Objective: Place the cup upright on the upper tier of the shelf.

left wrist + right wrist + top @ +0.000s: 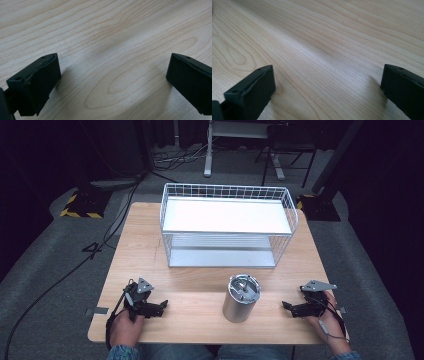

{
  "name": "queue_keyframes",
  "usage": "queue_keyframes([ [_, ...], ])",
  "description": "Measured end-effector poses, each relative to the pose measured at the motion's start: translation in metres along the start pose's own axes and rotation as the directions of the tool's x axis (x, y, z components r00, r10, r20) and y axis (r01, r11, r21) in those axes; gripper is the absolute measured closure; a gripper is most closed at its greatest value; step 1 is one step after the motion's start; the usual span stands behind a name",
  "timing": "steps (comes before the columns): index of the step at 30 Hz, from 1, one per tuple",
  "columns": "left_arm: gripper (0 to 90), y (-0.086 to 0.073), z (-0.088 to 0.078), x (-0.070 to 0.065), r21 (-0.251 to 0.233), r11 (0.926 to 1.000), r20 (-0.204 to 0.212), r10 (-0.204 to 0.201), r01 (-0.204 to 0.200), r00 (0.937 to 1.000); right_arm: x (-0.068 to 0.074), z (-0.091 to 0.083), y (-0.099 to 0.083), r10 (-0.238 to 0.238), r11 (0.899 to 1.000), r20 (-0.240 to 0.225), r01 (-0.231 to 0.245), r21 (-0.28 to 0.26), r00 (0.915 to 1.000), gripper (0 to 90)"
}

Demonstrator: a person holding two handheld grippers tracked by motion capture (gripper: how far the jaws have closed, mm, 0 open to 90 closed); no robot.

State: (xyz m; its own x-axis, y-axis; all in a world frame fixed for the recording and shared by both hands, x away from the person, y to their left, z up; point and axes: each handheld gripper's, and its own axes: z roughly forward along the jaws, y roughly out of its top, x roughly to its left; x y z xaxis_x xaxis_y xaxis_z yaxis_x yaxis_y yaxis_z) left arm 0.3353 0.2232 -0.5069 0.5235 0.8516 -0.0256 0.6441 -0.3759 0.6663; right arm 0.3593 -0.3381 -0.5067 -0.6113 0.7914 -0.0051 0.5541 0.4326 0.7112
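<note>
Both pairs of jaws stand wide apart with bare pale wooden table (112, 37) between them. Left gripper (162, 306) and right gripper (286, 306) point inward at the lidded cylindrical steel cup (240, 298), standing between them; a white wire two-tier rack (227, 227) sits beyond.

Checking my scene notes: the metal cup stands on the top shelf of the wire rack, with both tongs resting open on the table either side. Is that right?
Not quite. The high view shows the metal cup standing on the table, in front of the wire rack, not on its top shelf. The left tongs and right tongs do rest open either side.
</note>
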Motion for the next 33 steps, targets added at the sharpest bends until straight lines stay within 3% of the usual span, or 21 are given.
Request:
queue_keyframes([
  [24, 0.0, 0.000, 0.000, 0.000, 0.000, 1.0000, -0.001, -0.003, 0.003, 1.0000, 0.002, 0.000, 0.000, 0.008, 1.000, 0.003, -0.008, 0.001, 1.0000, 0.0],
  [30, 0.0, 0.000, 0.000, 0.000, 0.000, 1.0000, -0.003, -0.005, 0.005, 1.0000, 0.003, 0.002, 0.005, 0.054, 0.999, -0.015, -0.054, -0.006, 0.9984, 0.0],
  [33, 0.0, 0.000, 0.000, 0.000, -0.001, 1.0000, -0.002, -0.005, 0.005, 1.0000, 0.007, -0.006, 0.011, 0.028, 1.000, -0.015, -0.028, -0.005, 0.9995, 0.0],
])
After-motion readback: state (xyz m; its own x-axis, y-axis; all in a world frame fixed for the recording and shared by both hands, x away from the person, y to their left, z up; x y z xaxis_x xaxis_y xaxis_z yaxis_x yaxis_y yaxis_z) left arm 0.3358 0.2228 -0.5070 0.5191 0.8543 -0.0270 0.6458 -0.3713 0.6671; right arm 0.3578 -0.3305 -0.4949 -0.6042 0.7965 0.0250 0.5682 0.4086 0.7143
